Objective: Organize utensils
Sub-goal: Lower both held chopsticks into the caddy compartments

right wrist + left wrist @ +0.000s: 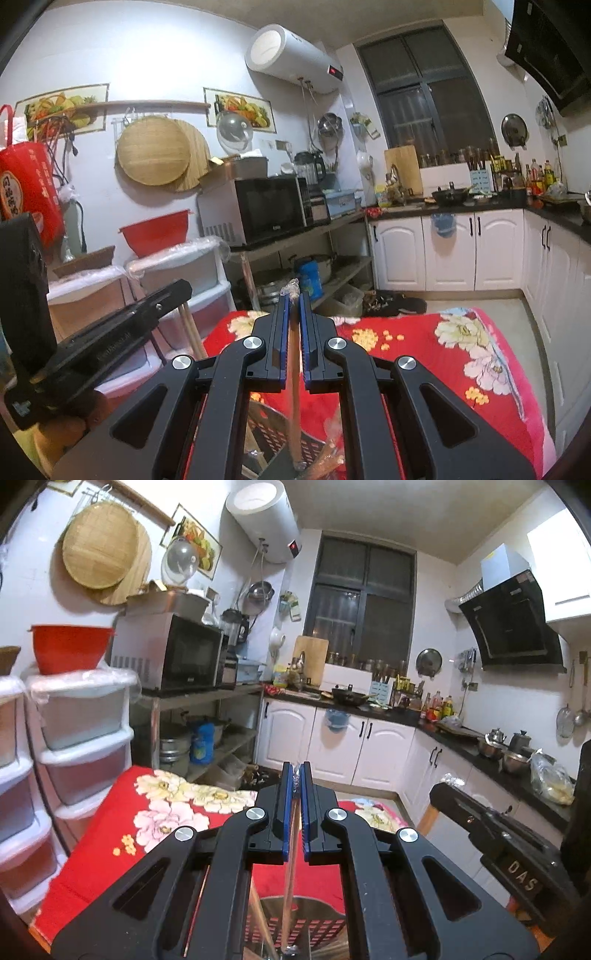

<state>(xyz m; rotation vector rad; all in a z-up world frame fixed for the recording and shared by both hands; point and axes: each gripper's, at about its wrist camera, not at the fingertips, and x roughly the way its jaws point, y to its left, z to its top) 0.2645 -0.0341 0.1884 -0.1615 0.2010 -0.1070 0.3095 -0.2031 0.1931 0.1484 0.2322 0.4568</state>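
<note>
Pointing near level, both claws clamped: left claw [296,775] and right claw [294,301] each gripping wrapped chopstick.

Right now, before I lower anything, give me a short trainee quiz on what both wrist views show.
1. True or false: the left gripper is open and empty.
2. What does the perforated holder stand on?
A. a red floral cloth
B. bare wood
C. newspaper
3. Fill in: the right gripper is shut on a wooden ____.

Key
1. False: it is shut on a wrapped chopstick.
2. A
3. chopstick
</note>
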